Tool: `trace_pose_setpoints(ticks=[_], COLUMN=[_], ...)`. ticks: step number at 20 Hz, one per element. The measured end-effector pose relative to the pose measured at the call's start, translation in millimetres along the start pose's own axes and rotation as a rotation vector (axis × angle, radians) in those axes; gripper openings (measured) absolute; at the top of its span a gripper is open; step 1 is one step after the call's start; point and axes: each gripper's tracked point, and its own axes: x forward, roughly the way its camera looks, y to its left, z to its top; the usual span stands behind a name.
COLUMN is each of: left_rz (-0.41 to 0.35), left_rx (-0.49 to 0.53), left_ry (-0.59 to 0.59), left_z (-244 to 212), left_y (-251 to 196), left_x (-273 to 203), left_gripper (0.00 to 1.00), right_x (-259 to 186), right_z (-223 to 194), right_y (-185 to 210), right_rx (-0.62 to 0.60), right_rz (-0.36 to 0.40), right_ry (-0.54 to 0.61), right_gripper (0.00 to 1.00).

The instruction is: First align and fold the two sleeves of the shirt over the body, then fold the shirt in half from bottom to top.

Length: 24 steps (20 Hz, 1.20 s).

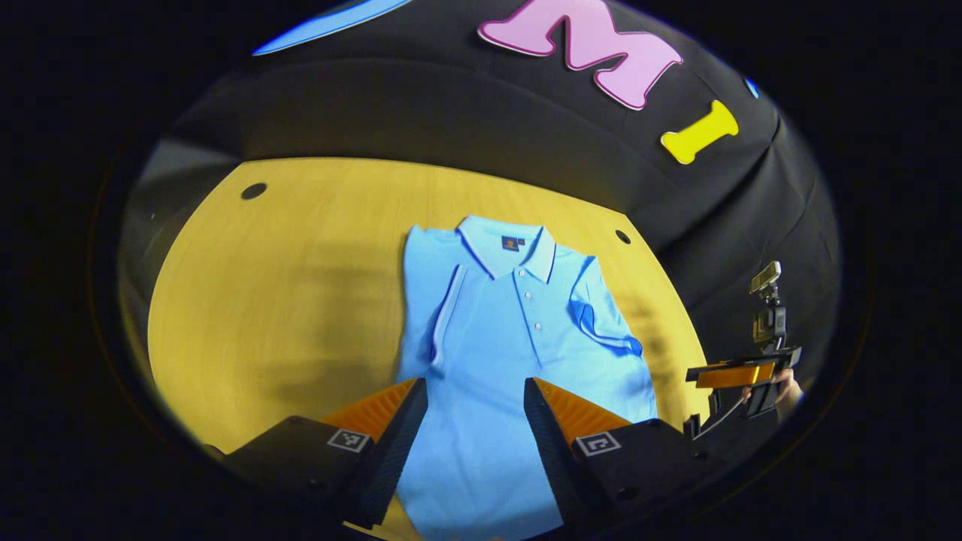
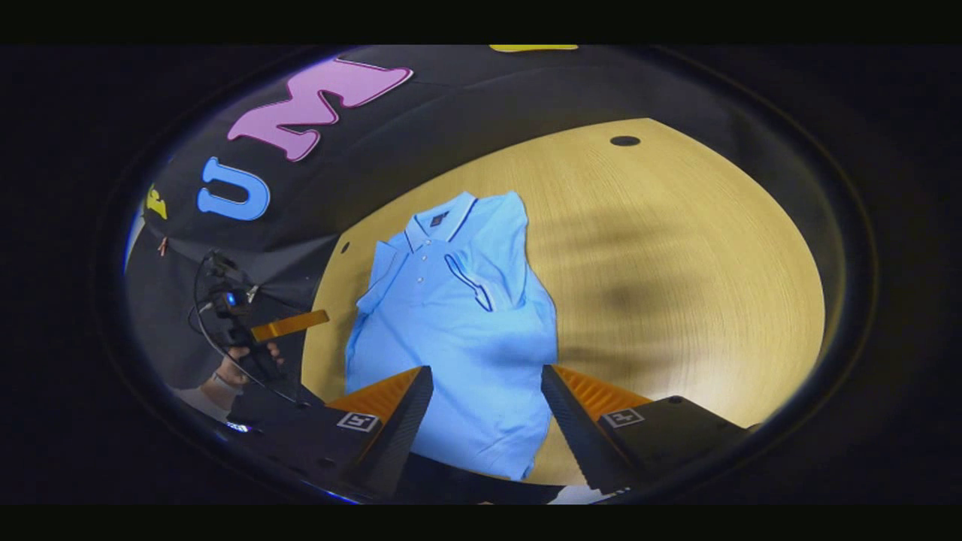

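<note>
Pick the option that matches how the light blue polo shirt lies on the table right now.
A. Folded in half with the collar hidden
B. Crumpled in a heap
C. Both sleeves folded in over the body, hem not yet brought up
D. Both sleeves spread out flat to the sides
C: the light blue polo shirt lies full length on the wooden table, both sleeves folded inward, collar showing.

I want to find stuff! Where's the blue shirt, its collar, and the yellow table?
blue shirt [image 1: 488, 330]: left gripper view, on the chest.
collar [image 1: 481, 239]: left gripper view, on its left flap.
yellow table [image 2: 676, 248]: right gripper view, bare top beside the shirt.
</note>
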Motion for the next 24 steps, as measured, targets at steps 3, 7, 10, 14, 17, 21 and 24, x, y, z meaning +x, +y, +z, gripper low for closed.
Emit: trace_pose_setpoints(ticks=[3,7,10,14,17,21,24], left_rz=[0.013,0.009,-0.012,-0.032,-0.064,-0.109,-0.159], left_rx=[-0.059,-0.108,-0.131,-0.149,-0.195,-0.221,-0.299], left_ry=[0.008,0.057,0.119,0.184,0.242,0.298,0.304], left_z=[-36,-97,-144,-187,-214,-239,-242], left_y=[19,34,36,38,32,24,16], left_x=[-36,-68,-77,-79,-77,-75,-76], left_gripper=[0.84,0.84,0.84,0.84,0.84,0.84,0.82], right_x=[-4,-7,-7,-8,-10,-6,4], right_z=[-27,-70,-103,-147,-156,-160,-160], right_y=[-3,-4,-11,-24,-14,-3,3], right_rx=[0.031,0.07,0.124,0.173,0.245,0.32,0.375], right_rz=[0.005,0.041,0.059,0.063,0.126,0.195,0.221], right_ry=[0.012,0.043,0.082,0.146,0.146,0.144,0.157], right_gripper=[0.91,0.91,0.92,0.91,0.88,0.82,0.9])
